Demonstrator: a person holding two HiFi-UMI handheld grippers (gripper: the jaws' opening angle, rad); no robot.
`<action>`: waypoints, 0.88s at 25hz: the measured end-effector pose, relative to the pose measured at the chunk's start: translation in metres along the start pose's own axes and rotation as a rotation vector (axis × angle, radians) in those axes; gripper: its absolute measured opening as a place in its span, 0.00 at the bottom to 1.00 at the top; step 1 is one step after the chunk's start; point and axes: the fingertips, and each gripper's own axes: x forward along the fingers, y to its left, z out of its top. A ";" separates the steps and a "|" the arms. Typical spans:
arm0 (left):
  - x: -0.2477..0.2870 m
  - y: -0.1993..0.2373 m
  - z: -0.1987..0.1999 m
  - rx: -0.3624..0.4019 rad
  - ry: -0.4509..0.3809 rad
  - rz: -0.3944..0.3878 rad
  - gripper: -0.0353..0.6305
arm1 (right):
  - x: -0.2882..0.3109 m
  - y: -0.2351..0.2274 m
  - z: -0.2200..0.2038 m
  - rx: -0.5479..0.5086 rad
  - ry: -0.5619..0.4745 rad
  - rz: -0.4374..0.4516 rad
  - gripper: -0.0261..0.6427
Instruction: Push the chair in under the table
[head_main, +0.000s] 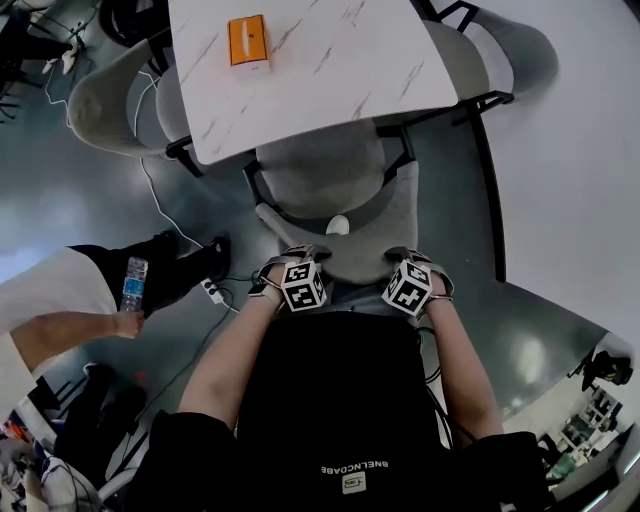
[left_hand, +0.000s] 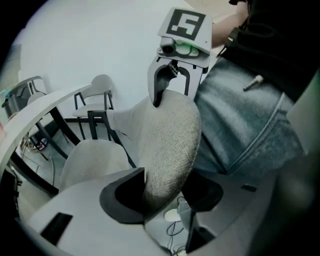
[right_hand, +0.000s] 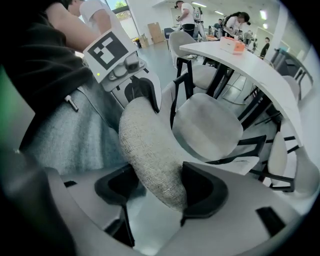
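Note:
A grey fabric chair stands with its seat (head_main: 320, 175) partly under the white marble table (head_main: 320, 70); its curved backrest (head_main: 375, 225) faces me. My left gripper (head_main: 298, 252) straddles the backrest's top edge on the left, and my right gripper (head_main: 415, 257) straddles it on the right. In the left gripper view the backrest (left_hand: 170, 140) fills the gap of the left gripper (left_hand: 160, 192), both pads against the fabric. In the right gripper view the right gripper (right_hand: 160, 187) is closed on the backrest (right_hand: 147, 150), with the seat (right_hand: 205, 125) and table (right_hand: 250, 70) beyond.
An orange box (head_main: 248, 40) lies on the table. More grey chairs stand at its left (head_main: 110, 100) and far right (head_main: 500, 45). At the left a person's hand holds a water bottle (head_main: 133, 283). Cables (head_main: 160, 200) and a power strip (head_main: 212, 292) lie on the floor.

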 end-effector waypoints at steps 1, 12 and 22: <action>-0.006 0.000 -0.001 -0.026 -0.008 0.007 0.35 | -0.001 0.000 0.000 -0.004 0.003 -0.008 0.46; -0.103 -0.033 -0.021 -0.135 -0.104 0.175 0.36 | -0.046 0.013 0.028 0.169 -0.162 -0.191 0.46; -0.222 -0.038 0.108 -0.255 -0.509 0.411 0.36 | -0.208 0.019 0.111 0.383 -0.960 -0.175 0.39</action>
